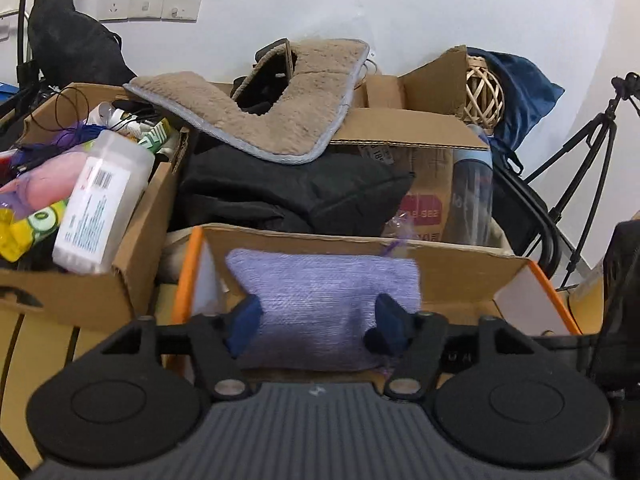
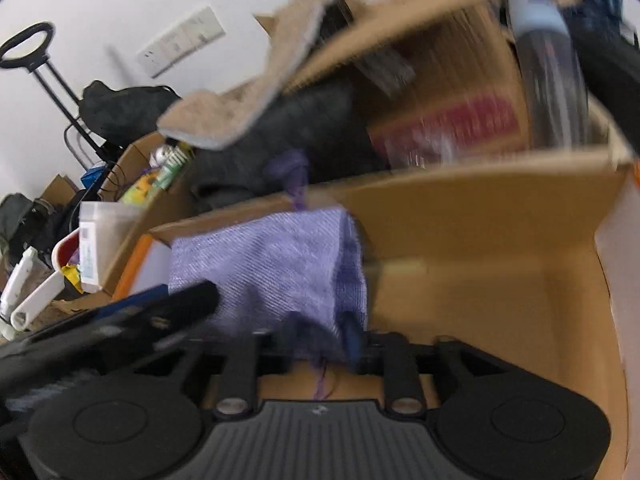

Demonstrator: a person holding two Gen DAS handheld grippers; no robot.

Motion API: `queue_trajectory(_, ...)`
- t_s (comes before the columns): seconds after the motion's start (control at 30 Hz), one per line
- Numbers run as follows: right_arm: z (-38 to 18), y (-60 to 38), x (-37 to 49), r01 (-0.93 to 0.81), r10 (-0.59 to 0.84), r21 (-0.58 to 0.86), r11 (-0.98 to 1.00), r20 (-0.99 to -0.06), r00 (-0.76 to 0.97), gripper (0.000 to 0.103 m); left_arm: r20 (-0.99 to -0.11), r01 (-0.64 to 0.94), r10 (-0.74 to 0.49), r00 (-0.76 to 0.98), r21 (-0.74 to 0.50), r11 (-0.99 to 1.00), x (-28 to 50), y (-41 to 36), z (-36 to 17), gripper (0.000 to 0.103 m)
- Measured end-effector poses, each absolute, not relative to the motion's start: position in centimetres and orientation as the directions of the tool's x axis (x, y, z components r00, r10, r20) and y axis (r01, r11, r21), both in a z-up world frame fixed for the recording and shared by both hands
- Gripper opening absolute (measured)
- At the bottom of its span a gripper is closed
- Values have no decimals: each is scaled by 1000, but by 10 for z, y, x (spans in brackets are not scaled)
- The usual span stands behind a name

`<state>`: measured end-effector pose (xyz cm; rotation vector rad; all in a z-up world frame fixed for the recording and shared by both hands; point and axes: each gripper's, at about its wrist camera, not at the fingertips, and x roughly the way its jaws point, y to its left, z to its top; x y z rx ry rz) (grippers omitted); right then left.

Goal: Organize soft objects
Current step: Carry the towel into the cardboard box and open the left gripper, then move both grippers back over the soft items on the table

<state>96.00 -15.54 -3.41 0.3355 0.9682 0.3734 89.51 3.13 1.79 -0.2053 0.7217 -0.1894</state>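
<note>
A soft lavender pouch [image 1: 328, 300] hangs over the open cardboard box with orange edges [image 1: 472, 276]. My left gripper [image 1: 318, 318] is shut on the pouch, with a blue pad [image 1: 390, 318] pressed into each side. In the blurred right wrist view the pouch [image 2: 276, 264] sits above the same box [image 2: 480, 220]. My right gripper [image 2: 320, 340] grips the pouch's lower corner between its blue fingertips [image 2: 352, 336]. The left gripper's finger shows there as a dark bar at the pouch's left side.
A tan fleece mat [image 1: 288, 112] lies over black fabric [image 1: 296, 196] behind the box. A box of clutter with a white plastic bottle [image 1: 100, 200] stands left. A water bottle [image 1: 472, 196], wicker ball [image 1: 484, 96] and tripod [image 1: 584, 160] are right.
</note>
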Motion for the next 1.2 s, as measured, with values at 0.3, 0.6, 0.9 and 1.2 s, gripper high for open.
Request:
queue_trajectory(0.3, 12, -169, 924, -191, 368, 319, 928, -714, 596, 44, -548, 111, -207, 811, -203, 973, 842, 34, 88, 81)
queue_trajectory(0.6, 166, -204, 800, -287, 347, 196, 938, -585, 733, 67, -434, 146, -184, 882, -120, 982, 688, 30, 198, 88)
queue_trajectory(0.9, 159, -247, 562, -387, 403, 122, 914, -370, 837, 77, -197, 145, -151, 969, -40, 989, 443, 23, 144, 99)
queue_trajectory(1.2, 56, -250, 356, -324, 315, 12, 946, -271, 910, 84, -203, 170, -195, 960, -134, 976, 290, 8, 65, 103)
